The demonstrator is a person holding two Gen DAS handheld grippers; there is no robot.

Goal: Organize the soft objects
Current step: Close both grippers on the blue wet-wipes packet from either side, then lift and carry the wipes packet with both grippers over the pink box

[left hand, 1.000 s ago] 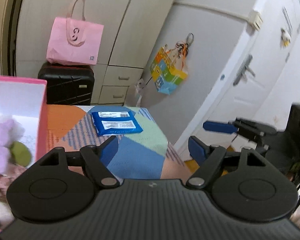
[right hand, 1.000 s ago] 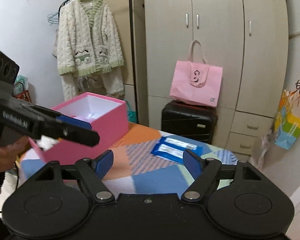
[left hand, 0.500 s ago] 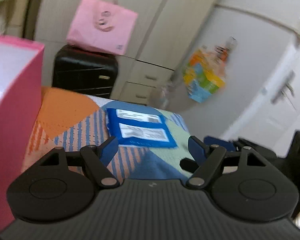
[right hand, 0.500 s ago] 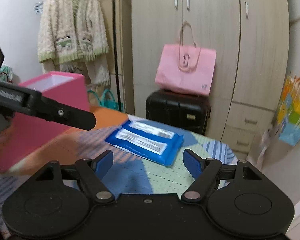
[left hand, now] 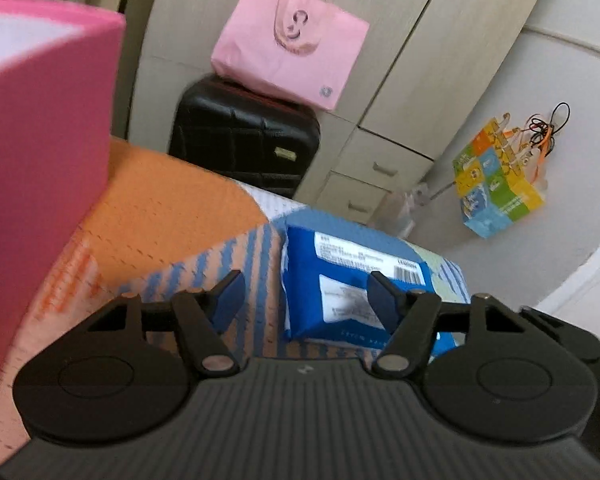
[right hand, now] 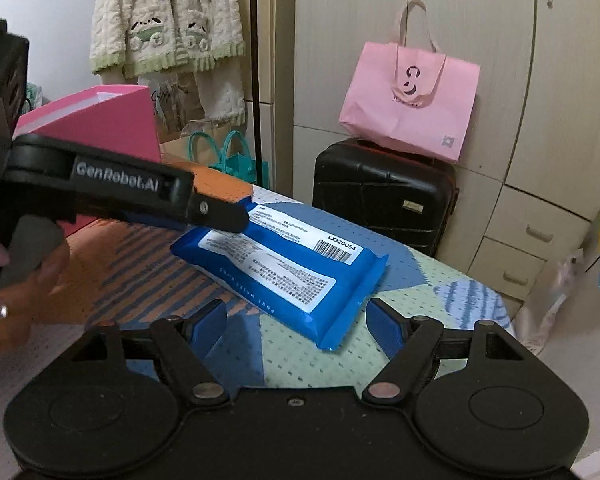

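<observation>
A blue pack of wipes (right hand: 284, 264) with white labels lies flat on the patchwork tablecloth (right hand: 148, 276). My right gripper (right hand: 296, 324) hovers open just short of the pack's near corner, touching nothing. The left gripper (right hand: 220, 214), held by a hand (right hand: 24, 280), reaches in from the left over the pack's far end. In the left wrist view the left gripper (left hand: 306, 292) has its jaws closing; the pack (left hand: 340, 280) lies ahead, its left edge between the fingers, and the pads do not press on it. A pink box (left hand: 40, 140) stands at the left.
The pink box (right hand: 100, 120) stands at the table's back left. Behind the table are a black suitcase (right hand: 384, 196) with a pink bag (right hand: 412, 100) on it, and wardrobe doors. The table's rounded edge (right hand: 496, 304) falls away at the right.
Both grippers have sunk toward the table and come close to the blue pack. The left jaws have narrowed. The plush toys in the pink box have left the left wrist view.
</observation>
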